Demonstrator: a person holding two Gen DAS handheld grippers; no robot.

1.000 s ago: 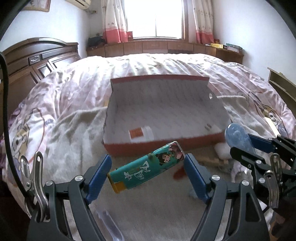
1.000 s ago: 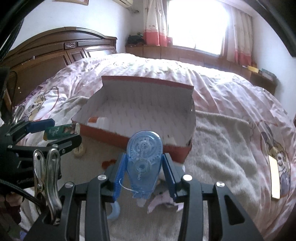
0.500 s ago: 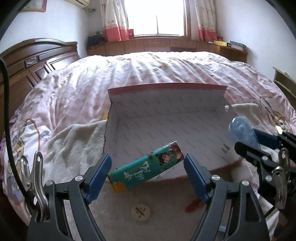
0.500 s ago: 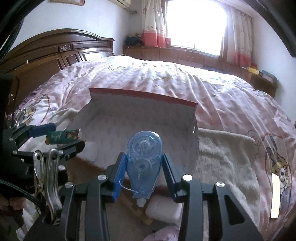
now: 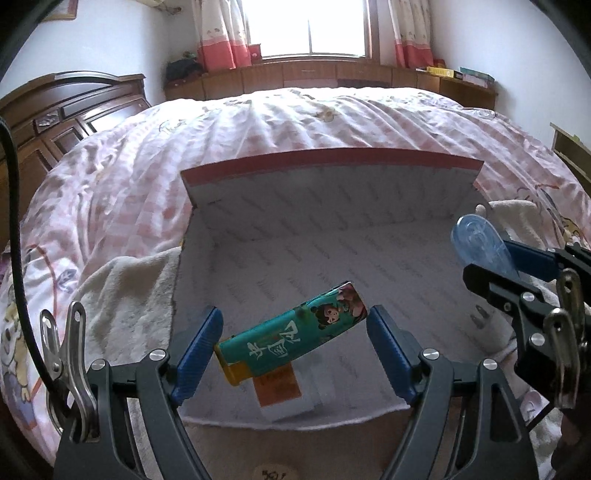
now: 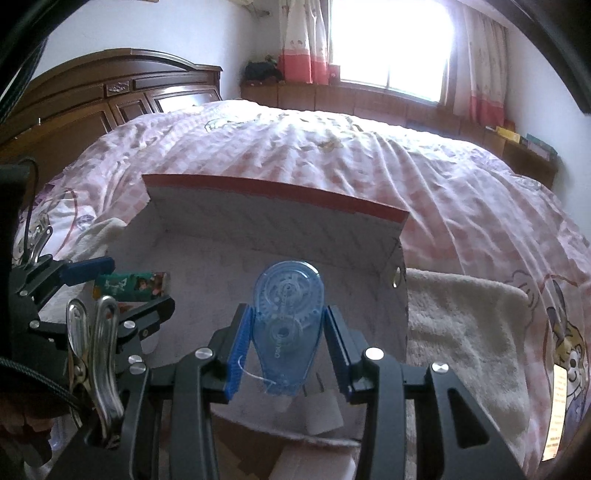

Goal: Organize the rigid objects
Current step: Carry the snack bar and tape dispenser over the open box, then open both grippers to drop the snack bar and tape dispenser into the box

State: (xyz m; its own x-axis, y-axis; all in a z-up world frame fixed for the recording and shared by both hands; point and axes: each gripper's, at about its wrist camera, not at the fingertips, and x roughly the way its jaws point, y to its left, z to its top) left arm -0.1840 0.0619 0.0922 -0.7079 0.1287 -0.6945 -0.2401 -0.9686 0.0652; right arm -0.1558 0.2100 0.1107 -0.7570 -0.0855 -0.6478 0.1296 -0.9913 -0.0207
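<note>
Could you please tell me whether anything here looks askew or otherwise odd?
The teal lighter sits slanted in the left hand-held gripper, pinched end to end, its yellow end lower. The blue correction tape is upright in the right hand-held gripper. Both hang over the open box.

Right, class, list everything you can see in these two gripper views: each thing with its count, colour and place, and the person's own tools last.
Box: one, red rim, white inside, open on the bed.
Lighter: one, teal with cartoon print, tilted between the left gripper's pads, over the box.
Correction tape: one, clear blue, upright in the right gripper, over the box.
Small packet: one, white with orange label, on the box floor near the front.
Quilt: one, pink checked, covering the bed.
Towel: one, cream, under and beside the box.
Headboard: one, dark wood, far left.
Curtains: pink and white, at the window.
Left gripper: blue pads, shut on the lighter.
Right gripper: blue pads, shut on the correction tape.
</note>
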